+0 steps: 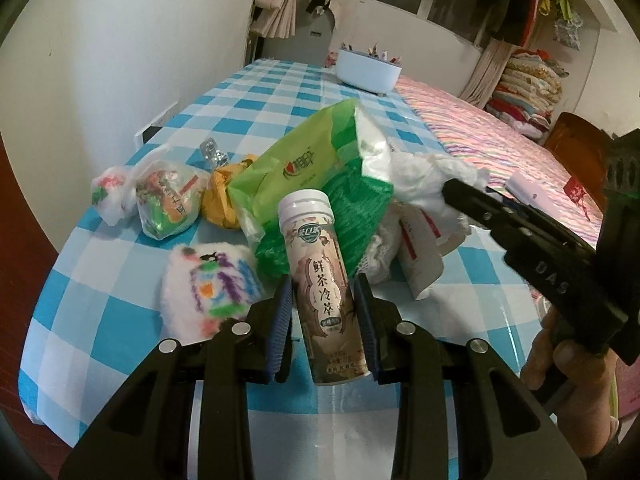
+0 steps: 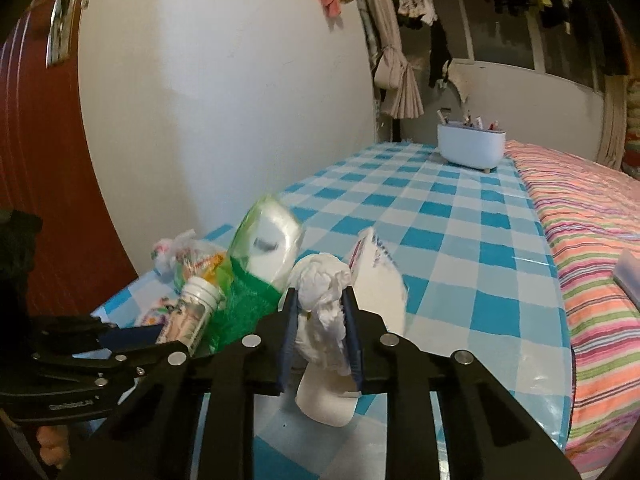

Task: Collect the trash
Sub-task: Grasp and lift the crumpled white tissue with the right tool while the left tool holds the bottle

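We are holding a bottle in the left gripper, its blue pads pressing on either side of the label, the white cap leaning away from us toward the far end of the table. The bottle's long axis is running along the gripper's fingers, tilted slightly left at the top, and its base is sitting back between the jaws.

We are closing the right gripper on a crumpled tissue, the wad bulging up between the pads and trailing down toward the checked cloth. From the left wrist view, that gripper is reaching in from the right, with a hand visible on its handle.

The rest of the trash is lying in a heap at the near left of the table: a green bag, an orange wrapper, a snack packet, a small knotted bag, a fuzzy patterned pouch and a white paper cup tipped on its side. Far down the table, well apart from both grippers, a white bin is standing with scraps poking out of it.

We are judging that both loads have to travel straight away from us, far along the table, and that the right hand, nearer the bed side, is lying on the more direct line to the bin.
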A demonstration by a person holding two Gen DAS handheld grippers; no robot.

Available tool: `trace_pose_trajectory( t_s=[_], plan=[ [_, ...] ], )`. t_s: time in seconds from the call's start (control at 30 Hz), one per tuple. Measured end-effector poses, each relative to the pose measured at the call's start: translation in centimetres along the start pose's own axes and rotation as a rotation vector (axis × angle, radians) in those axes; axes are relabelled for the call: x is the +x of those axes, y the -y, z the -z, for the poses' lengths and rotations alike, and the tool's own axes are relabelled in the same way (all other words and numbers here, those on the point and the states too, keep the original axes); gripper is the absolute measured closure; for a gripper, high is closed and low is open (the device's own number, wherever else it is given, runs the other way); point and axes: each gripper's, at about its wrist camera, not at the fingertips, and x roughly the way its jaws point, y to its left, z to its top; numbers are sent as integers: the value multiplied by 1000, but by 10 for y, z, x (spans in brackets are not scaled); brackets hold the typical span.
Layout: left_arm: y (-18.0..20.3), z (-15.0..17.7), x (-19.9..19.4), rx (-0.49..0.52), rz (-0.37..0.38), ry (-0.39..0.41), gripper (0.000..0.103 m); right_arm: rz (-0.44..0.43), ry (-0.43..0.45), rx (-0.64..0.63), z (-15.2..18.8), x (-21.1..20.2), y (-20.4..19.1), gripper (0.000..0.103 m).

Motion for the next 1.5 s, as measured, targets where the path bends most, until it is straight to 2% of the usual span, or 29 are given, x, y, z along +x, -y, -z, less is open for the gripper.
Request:
trace_pose_trajectory(
  t_s=[0.4,0.93,1.5],
  plan=[
    [22,-1,-8,39,27,31,73,22,55,68,2,-38,17,81],
    [55,-1,-11,109,78,52,73,59,94,58,4,-77,23,81],
    [119,6,1,214,149,27,73,183,104,81,21,-135,57,81]
  ],
)
